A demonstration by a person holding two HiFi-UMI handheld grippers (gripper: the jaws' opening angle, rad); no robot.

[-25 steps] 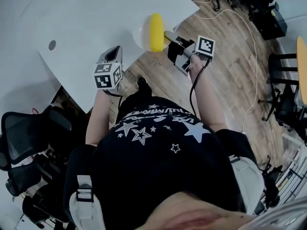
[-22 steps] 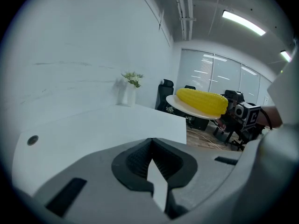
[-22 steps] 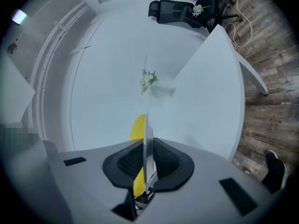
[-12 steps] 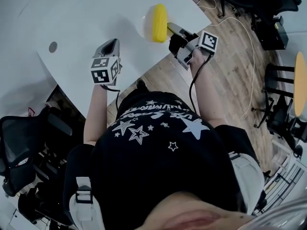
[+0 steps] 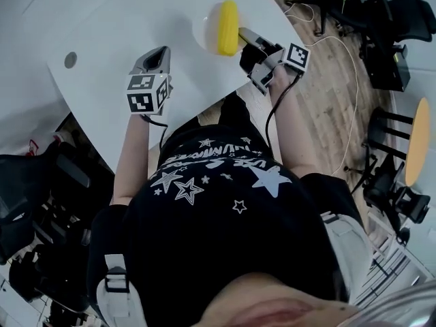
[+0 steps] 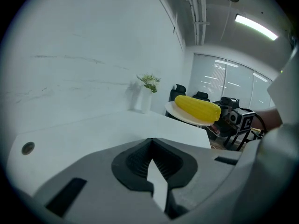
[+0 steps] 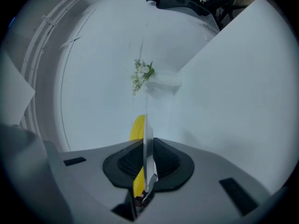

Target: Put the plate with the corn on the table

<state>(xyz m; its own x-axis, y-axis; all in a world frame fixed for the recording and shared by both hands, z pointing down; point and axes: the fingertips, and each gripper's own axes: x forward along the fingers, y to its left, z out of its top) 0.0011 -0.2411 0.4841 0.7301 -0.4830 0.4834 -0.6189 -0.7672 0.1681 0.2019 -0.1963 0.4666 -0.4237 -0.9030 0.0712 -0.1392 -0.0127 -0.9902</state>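
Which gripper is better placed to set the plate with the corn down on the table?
Right. The right gripper is clamped on the rim of the plate, carrying the corn above the table; the left gripper is shut and empty.

Edge-on and mostly covered

In the right gripper view the thin white plate (image 7: 148, 134) is showing only its rim between the right tongs (image 7: 147, 164) and is covering most of the yellow corn cob (image 7: 138, 127). In the head view the white worktop (image 5: 136, 19) is running off the top edge.
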